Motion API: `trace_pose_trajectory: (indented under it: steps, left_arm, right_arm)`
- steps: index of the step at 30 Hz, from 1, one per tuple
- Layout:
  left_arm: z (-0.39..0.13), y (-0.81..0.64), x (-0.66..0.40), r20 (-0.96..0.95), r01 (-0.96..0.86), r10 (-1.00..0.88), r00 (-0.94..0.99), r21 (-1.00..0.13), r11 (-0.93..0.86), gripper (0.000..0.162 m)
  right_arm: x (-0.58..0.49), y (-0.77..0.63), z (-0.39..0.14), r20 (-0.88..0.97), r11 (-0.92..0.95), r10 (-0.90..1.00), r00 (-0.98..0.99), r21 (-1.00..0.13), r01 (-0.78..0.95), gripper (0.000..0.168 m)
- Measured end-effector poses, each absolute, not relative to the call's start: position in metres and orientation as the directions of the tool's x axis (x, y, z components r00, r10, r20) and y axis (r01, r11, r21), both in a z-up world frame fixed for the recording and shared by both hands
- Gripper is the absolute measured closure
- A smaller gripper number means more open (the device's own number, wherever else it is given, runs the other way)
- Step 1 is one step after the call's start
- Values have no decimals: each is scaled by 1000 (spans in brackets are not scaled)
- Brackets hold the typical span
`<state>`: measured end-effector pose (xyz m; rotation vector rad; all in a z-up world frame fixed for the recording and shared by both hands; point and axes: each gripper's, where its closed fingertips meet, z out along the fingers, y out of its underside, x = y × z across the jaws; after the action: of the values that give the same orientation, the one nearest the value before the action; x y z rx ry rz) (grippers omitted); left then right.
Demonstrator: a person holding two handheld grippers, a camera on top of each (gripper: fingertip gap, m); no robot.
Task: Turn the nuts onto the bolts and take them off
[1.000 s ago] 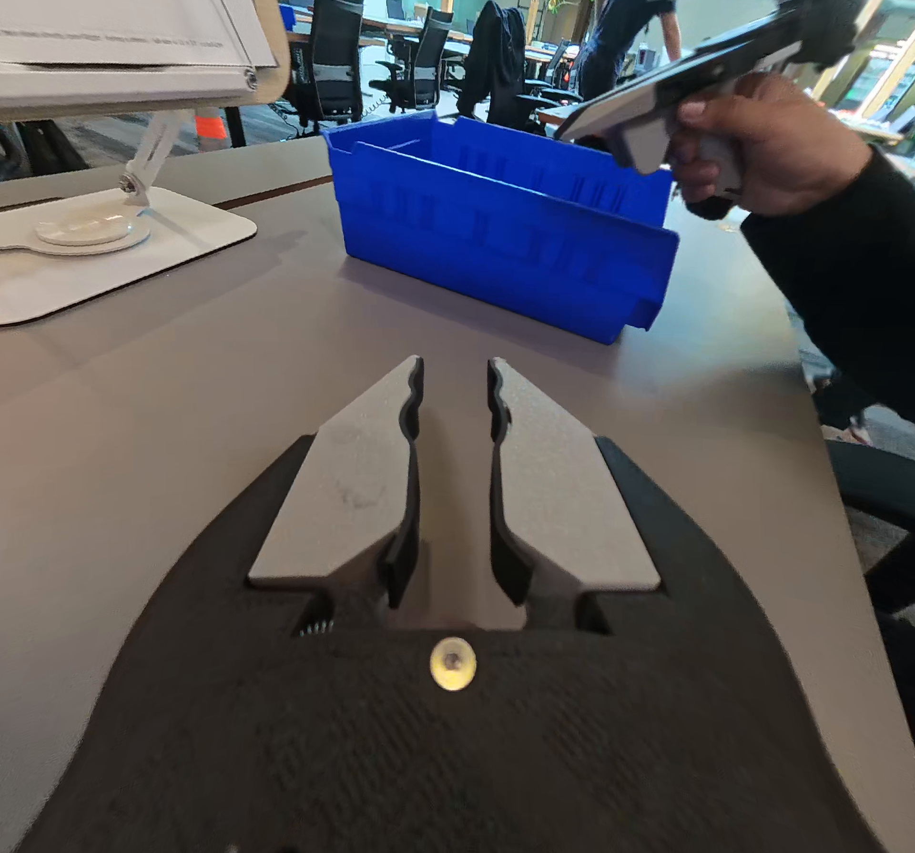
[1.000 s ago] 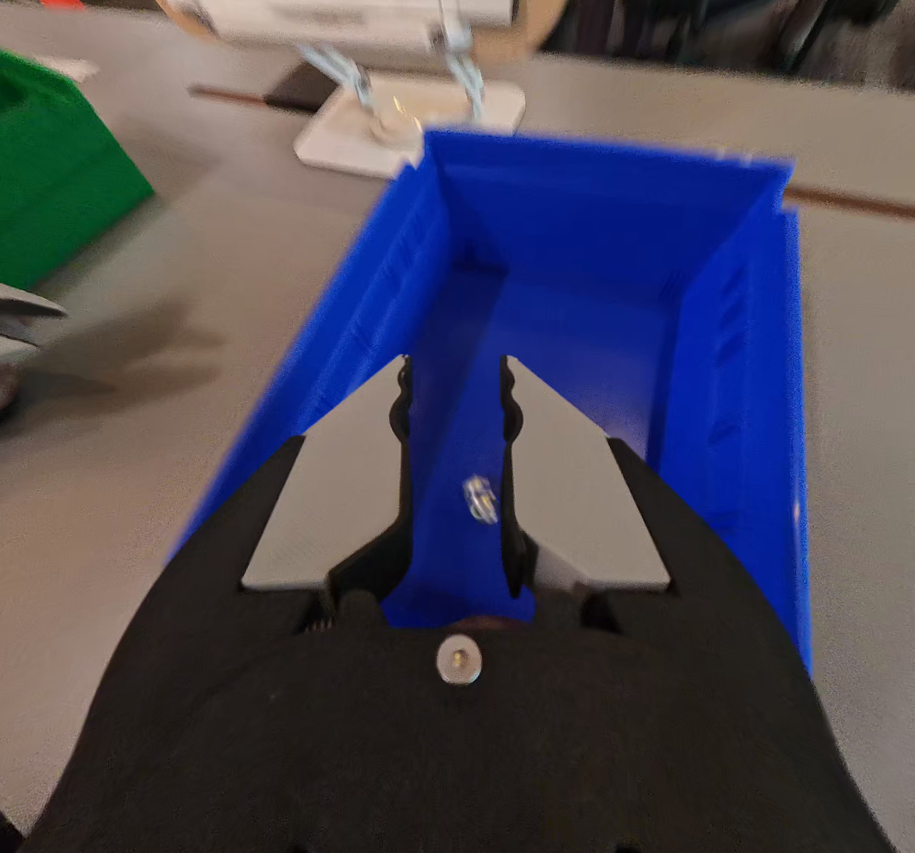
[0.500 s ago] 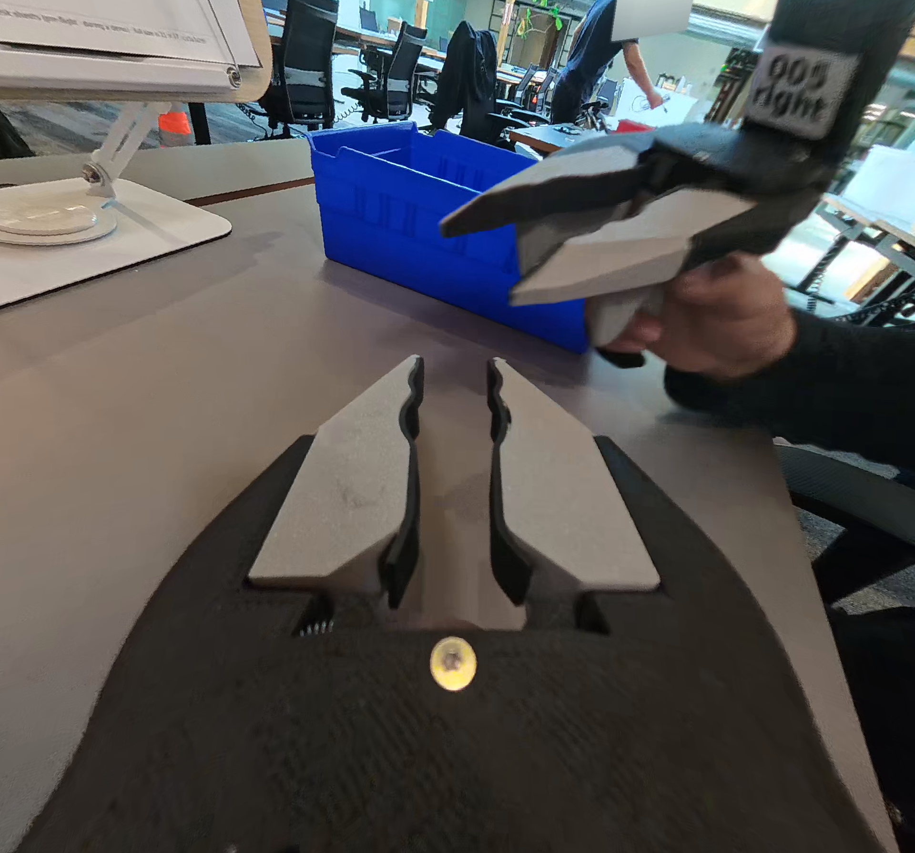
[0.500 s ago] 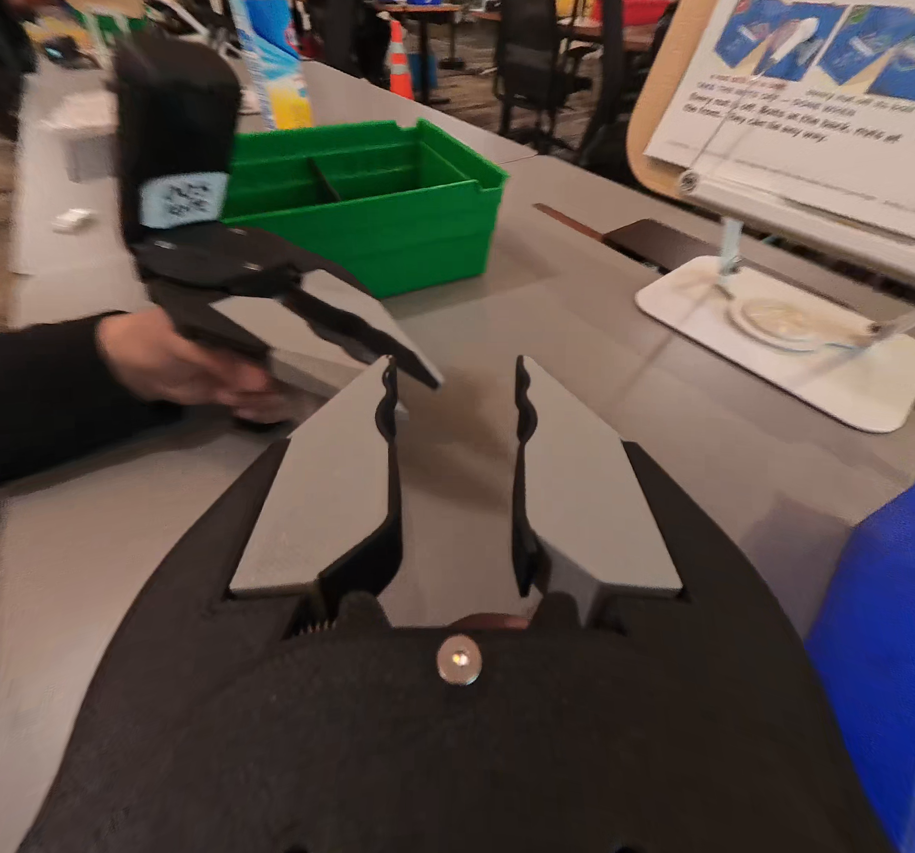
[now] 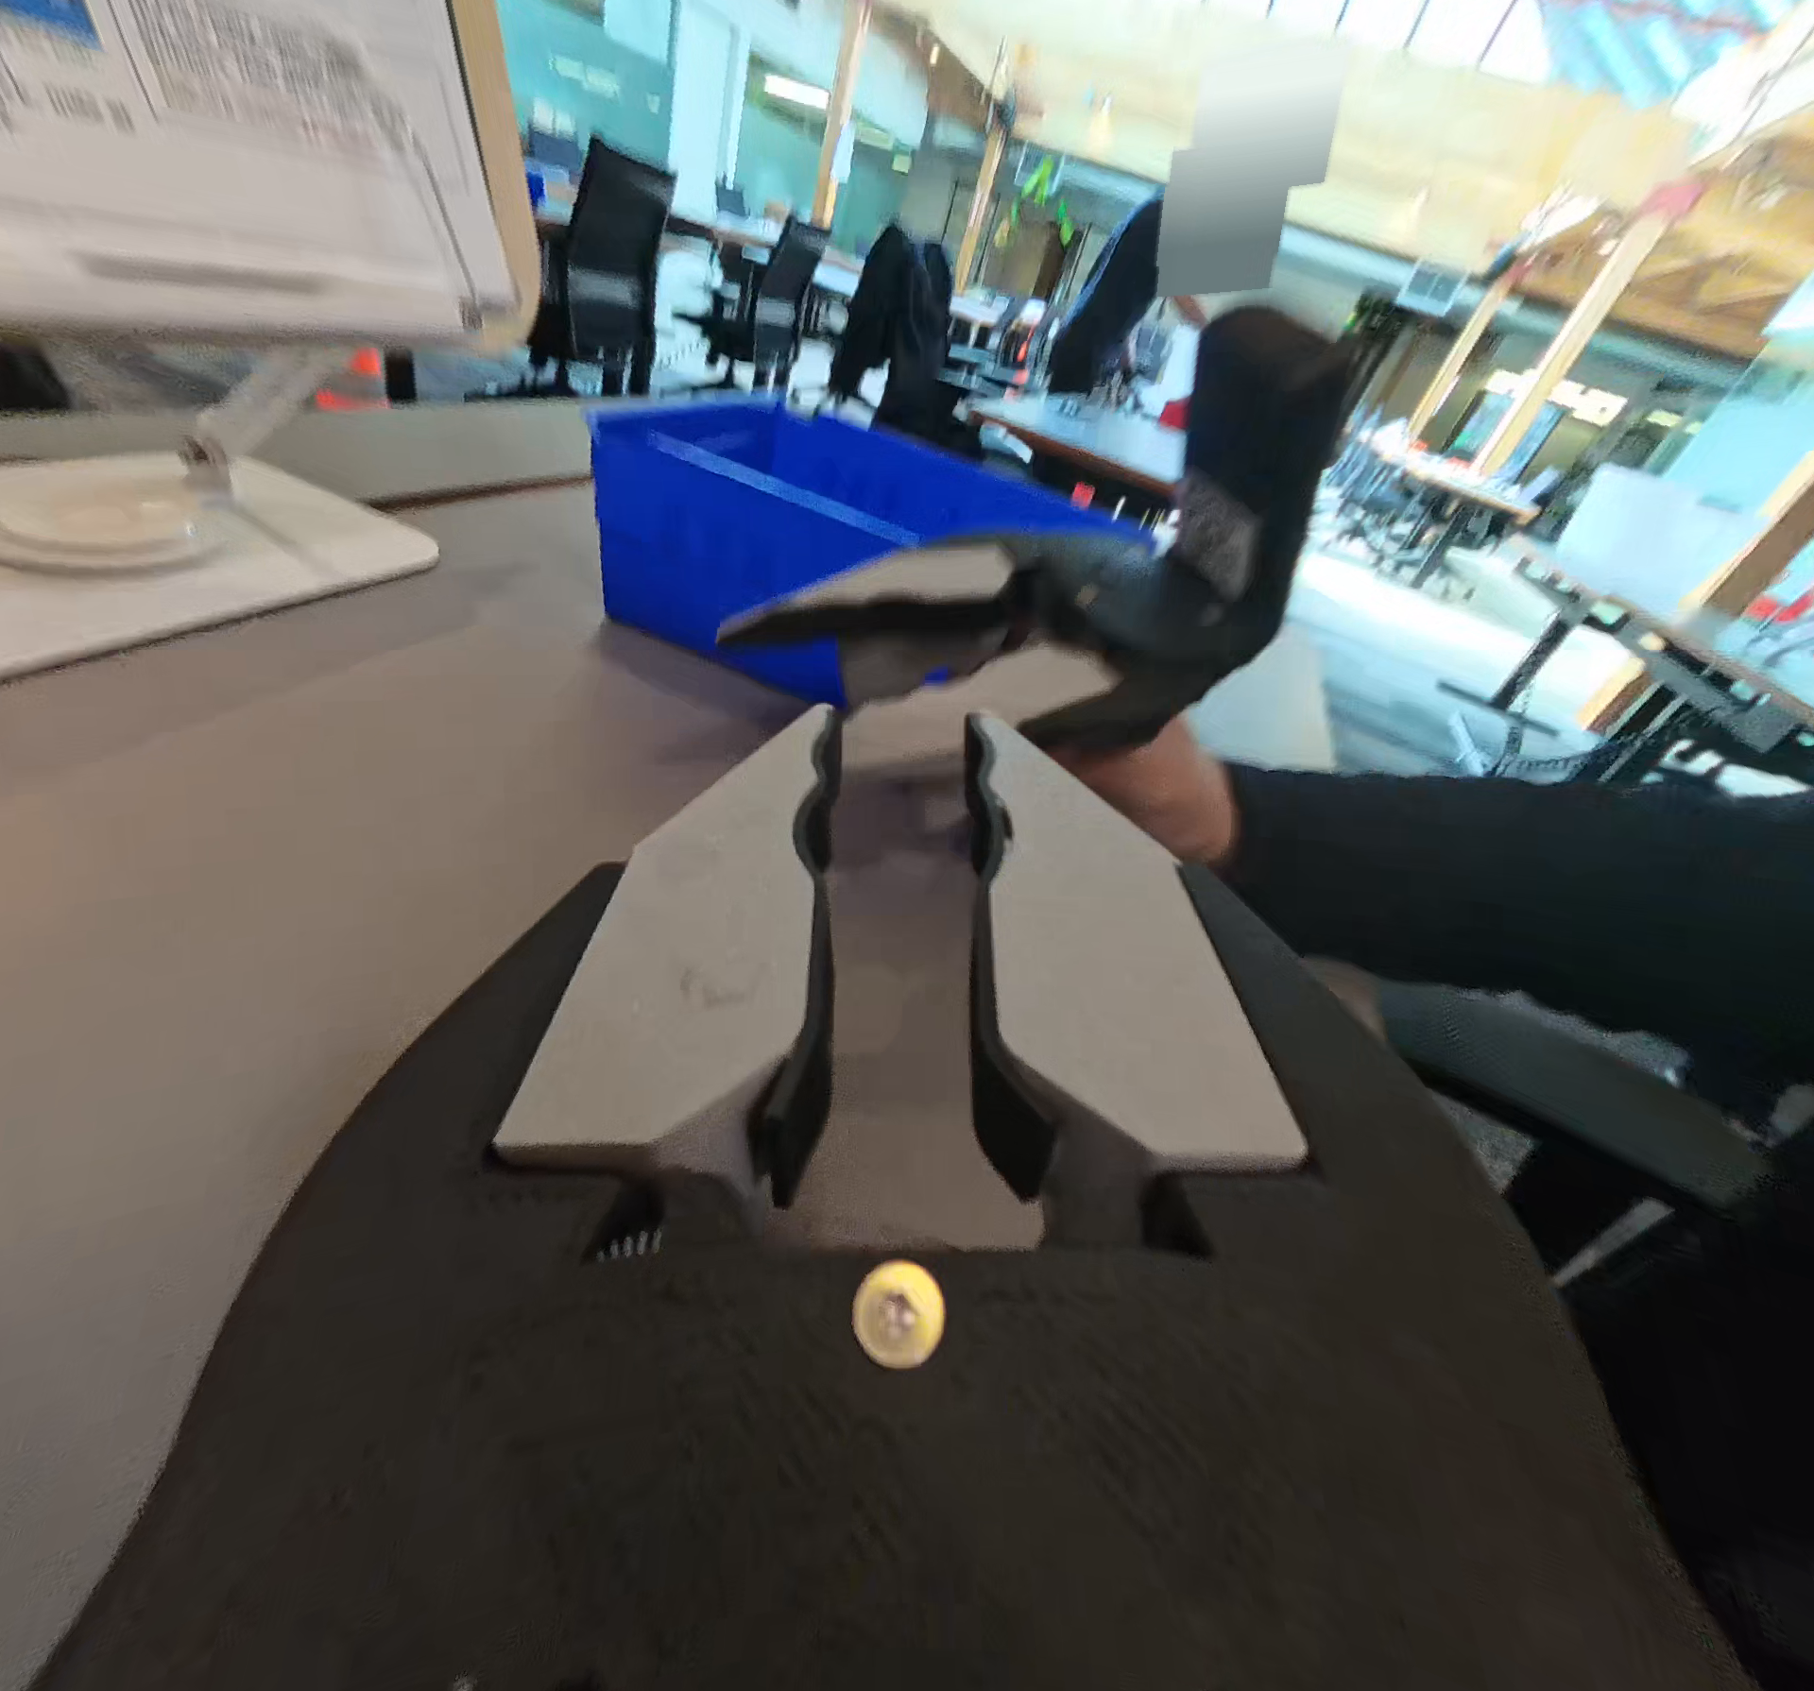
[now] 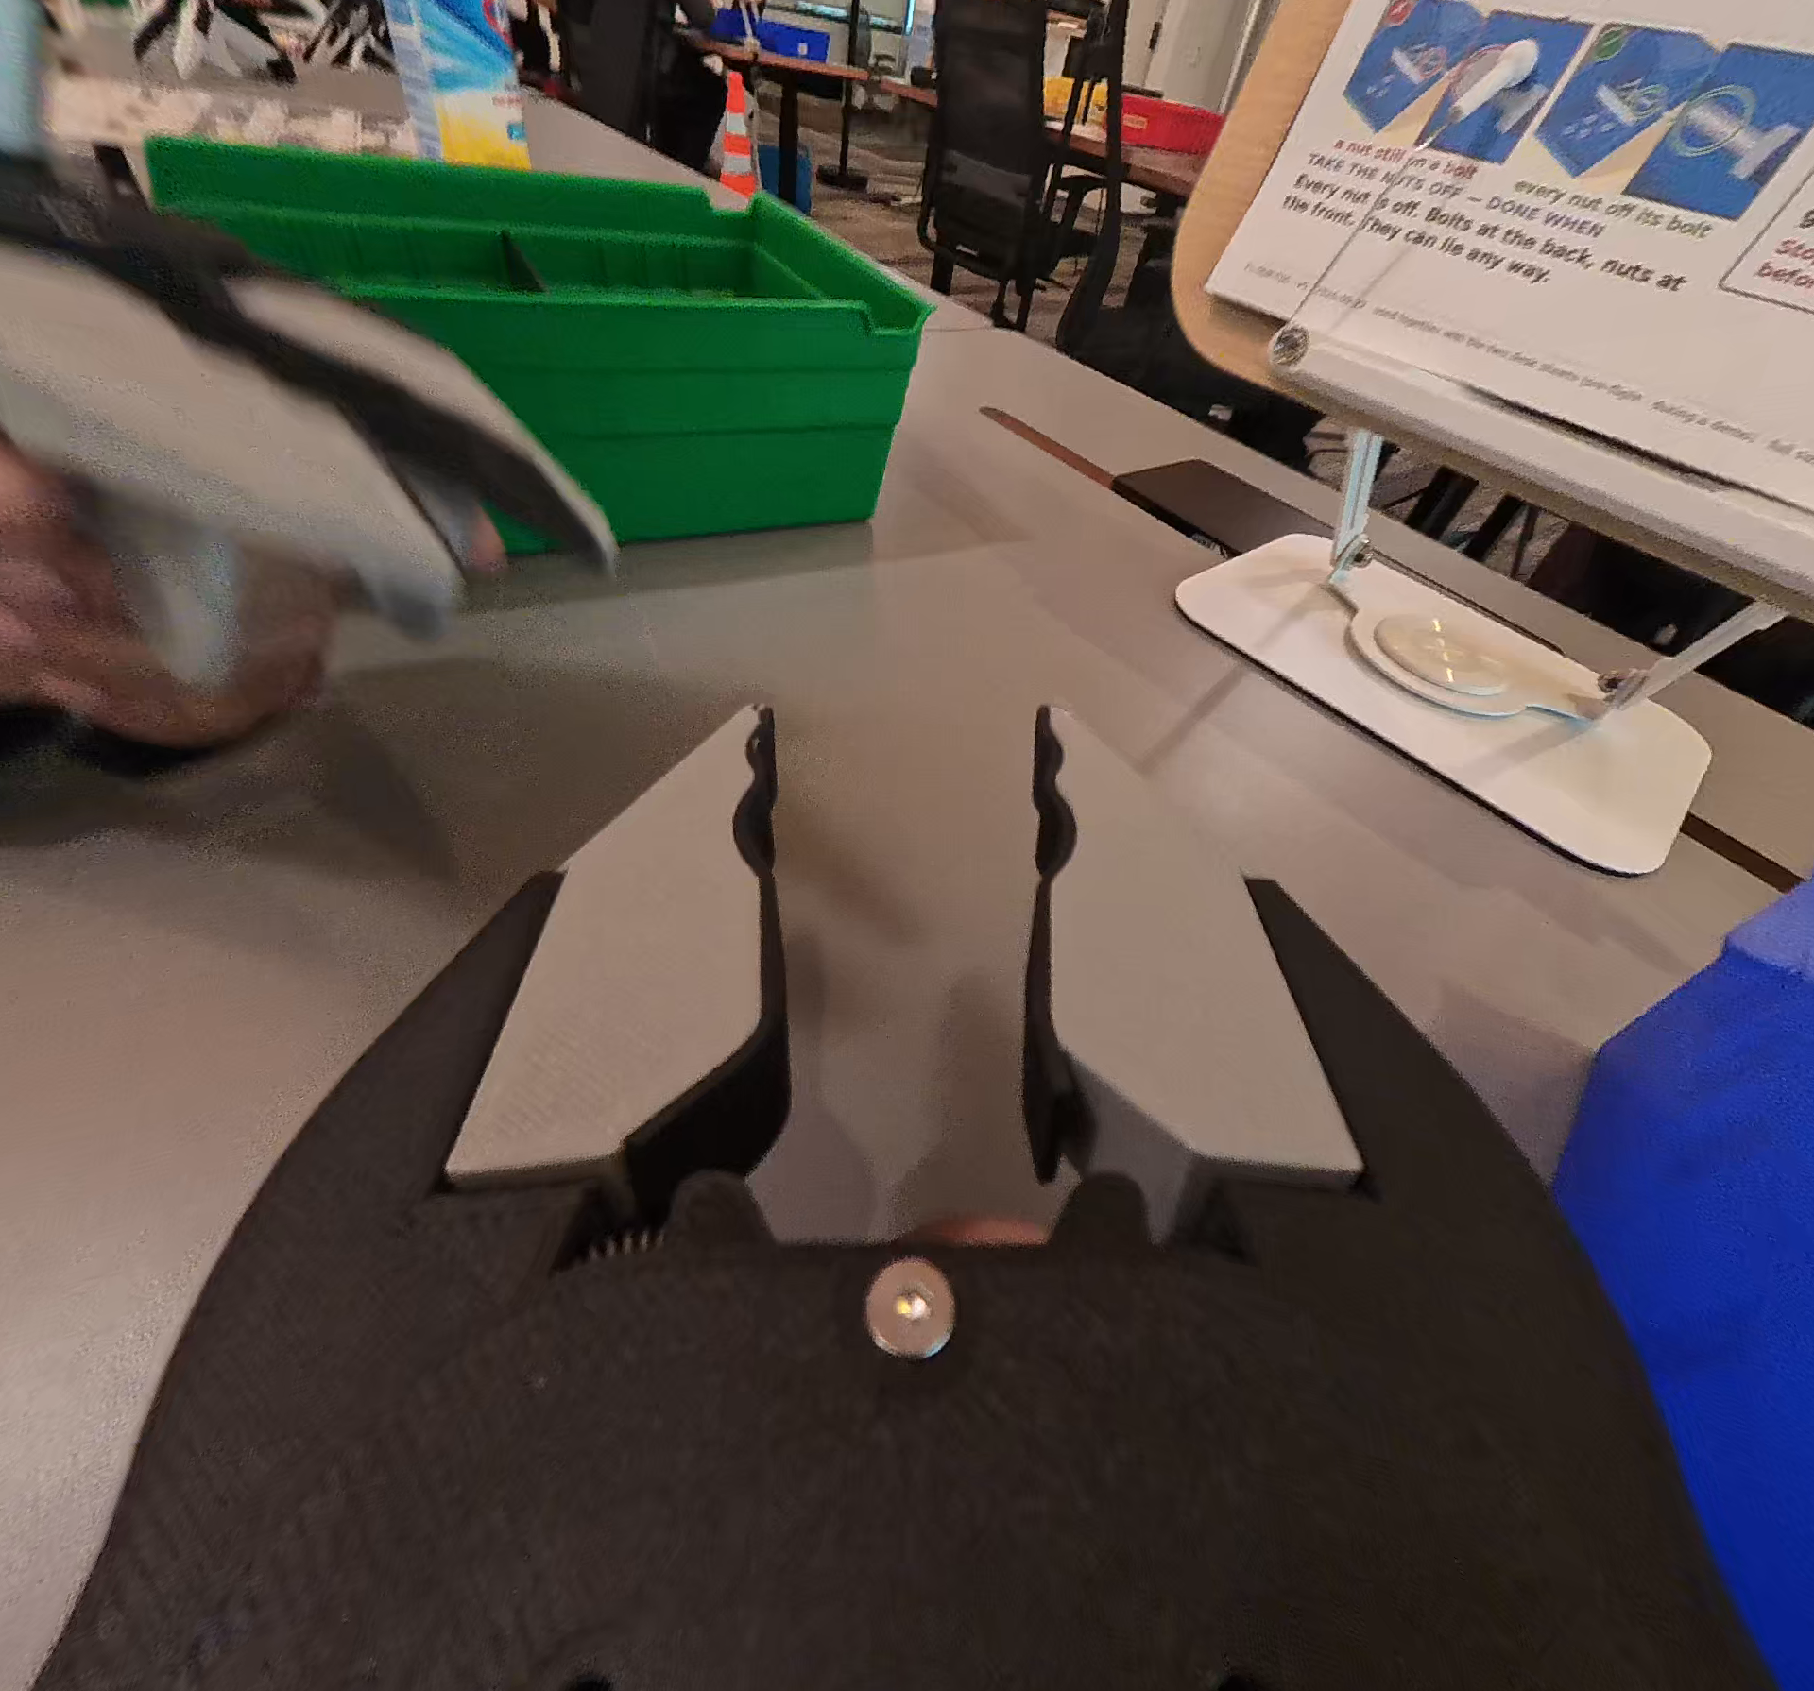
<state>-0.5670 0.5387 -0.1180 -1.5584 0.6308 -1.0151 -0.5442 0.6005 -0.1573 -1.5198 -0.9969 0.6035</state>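
Note:
No nut or bolt shows in either view. My left gripper (image 5: 901, 731) is open by a narrow gap and empty, low over the grey table (image 5: 294, 859). My right gripper (image 6: 903, 731) is open wider and empty, also low over the table. In the left wrist view the right gripper (image 5: 815, 653) sits just ahead of my left fingertips, held by a hand in a black sleeve. In the right wrist view the left gripper (image 6: 520, 584) is a blur at the left. The blue bin (image 5: 736, 515) stands behind the right gripper; its inside is hidden.
A green divided bin (image 6: 638, 348) stands at the back left in the right wrist view. A document stand with a white base (image 6: 1472, 711) holds an instruction sheet at the back. The blue bin's corner (image 6: 1708, 1202) is close at the right. Office chairs and desks stand beyond the table.
My right gripper came out of the blue bin, swung left toward the green bin, dropped low in front of the left gripper and opened wider. My left gripper tilted up slightly.

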Motion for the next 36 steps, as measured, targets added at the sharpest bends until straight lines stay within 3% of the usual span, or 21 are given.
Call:
trace_pose_trajectory:
  steps: [4,7,10,13,17,21,32,36]
  left_arm:
    - [-59,527,-627,192,63,-757,624,-979,-196,142]
    - [-74,535,-701,60,-208,-618,784,-912,-353,139]
    - [-133,536,-799,-127,-440,-480,868,-645,-625,138]
    - [-183,526,-865,-181,-432,-392,902,-397,-810,137]
    - [-223,520,-897,-195,-387,-348,917,-225,-894,137]
    - [-235,524,-899,-143,-346,-322,936,-191,-919,146]
    - [-239,516,-910,-109,-295,-285,952,-94,-951,137]
    - [-242,517,-914,-86,-282,-276,957,-63,-957,148]
  right_arm:
    - [-554,588,-165,168,35,875,454,-957,287,118]
    - [-562,584,-168,182,45,880,438,-951,305,118]
    - [-567,578,-174,184,44,892,412,-944,326,119]
    - [-568,575,-171,196,60,893,406,-944,323,119]
    - [-566,575,-167,196,65,888,416,-949,309,120]
    - [-561,578,-164,183,56,883,433,-955,291,121]
    - [-564,573,-161,190,71,889,417,-956,283,122]
    - [-564,571,-159,196,81,889,414,-957,280,122]
